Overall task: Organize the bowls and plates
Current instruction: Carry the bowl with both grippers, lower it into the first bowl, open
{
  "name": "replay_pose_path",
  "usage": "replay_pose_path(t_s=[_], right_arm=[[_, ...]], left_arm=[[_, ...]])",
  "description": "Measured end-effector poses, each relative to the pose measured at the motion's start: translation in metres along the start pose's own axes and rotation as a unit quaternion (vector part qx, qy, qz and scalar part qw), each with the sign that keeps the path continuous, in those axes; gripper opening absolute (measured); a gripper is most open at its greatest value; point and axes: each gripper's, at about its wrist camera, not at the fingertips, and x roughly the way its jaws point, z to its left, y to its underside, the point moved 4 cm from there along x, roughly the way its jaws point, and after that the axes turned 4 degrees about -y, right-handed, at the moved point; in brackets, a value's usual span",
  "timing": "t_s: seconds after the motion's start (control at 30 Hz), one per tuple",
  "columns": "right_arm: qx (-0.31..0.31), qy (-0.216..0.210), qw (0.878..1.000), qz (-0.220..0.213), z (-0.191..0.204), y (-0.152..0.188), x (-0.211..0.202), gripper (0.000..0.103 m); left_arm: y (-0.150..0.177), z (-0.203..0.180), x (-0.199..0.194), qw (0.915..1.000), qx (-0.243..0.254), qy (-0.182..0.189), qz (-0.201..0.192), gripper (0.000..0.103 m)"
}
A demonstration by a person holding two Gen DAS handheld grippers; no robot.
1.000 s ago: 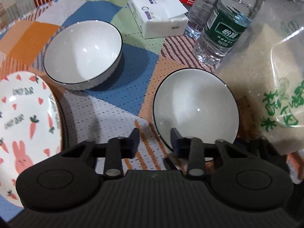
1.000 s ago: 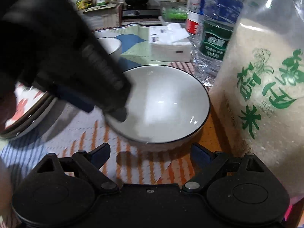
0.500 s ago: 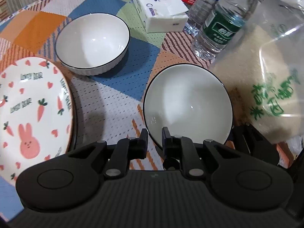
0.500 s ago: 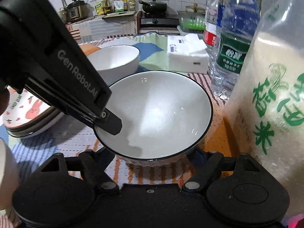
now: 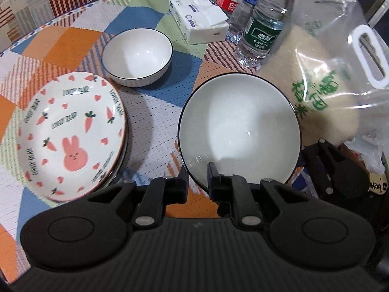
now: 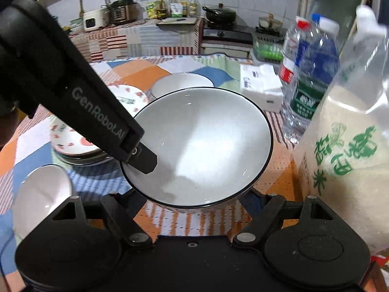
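My left gripper (image 5: pixel 198 176) is shut on the near rim of a white bowl with a black rim (image 5: pixel 239 131) and holds it lifted above the cloth; it also shows in the right wrist view (image 6: pixel 201 143), where the left gripper's finger (image 6: pixel 143 159) pinches the bowl's left rim. My right gripper (image 6: pixel 192 202) is open, its fingers spread under and beside this bowl, not touching it that I can tell. A second like bowl (image 5: pixel 137 56) stands further back. A stack of carrot-and-rabbit plates (image 5: pixel 70 133) lies at the left.
A big rice bag (image 5: pixel 323 85) stands right beside the held bowl. Water bottles (image 5: pixel 262 29) and a tissue pack (image 5: pixel 199 26) stand behind it. Another white bowl (image 6: pixel 43 192) sits at the near left in the right wrist view. A patchwork cloth (image 5: pixel 73 36) covers the table.
My left gripper closed on the bowl's rim and lifted it; the bowl now hangs higher and tilted. Both cameras rose, showing more of the table.
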Motion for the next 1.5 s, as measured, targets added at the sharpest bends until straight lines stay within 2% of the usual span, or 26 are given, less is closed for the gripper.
replay_pose_path(t_s=[0.13,0.47,0.7,0.93,1.3,1.43,1.5], right_arm=[[-0.008,-0.014,1.0,0.001,0.015,-0.003,-0.016,0.085],[-0.037,-0.061,0.997,-0.004,0.055,-0.01,-0.045,0.085],[-0.083,-0.087,0.993,-0.014,0.102,-0.003,-0.055,0.085],[-0.105,-0.123,0.987,0.009,0.132,0.011,-0.034,0.085],[-0.113,-0.171,0.978,0.046,0.144,0.032,-0.01,0.085],[-0.121,-0.172,0.976,0.057,0.148,0.038,-0.005,0.085],[-0.134,-0.164,0.976,0.059,0.15,0.038,-0.002,0.085]], left_arm=[[0.01,0.005,-0.02,0.9998,0.013,-0.012,-0.004,0.014],[0.045,0.03,-0.074,0.9992,0.004,-0.03,-0.026,0.014],[0.084,0.061,-0.098,0.9986,-0.025,-0.039,-0.026,0.014],[0.112,0.097,-0.084,0.9967,-0.066,-0.047,0.006,0.014],[0.128,0.117,-0.053,0.9926,-0.092,-0.06,0.053,0.014],[0.131,0.123,-0.041,0.9902,-0.107,-0.061,0.066,0.014],[0.131,0.123,-0.038,0.9893,-0.105,-0.076,0.067,0.015]])
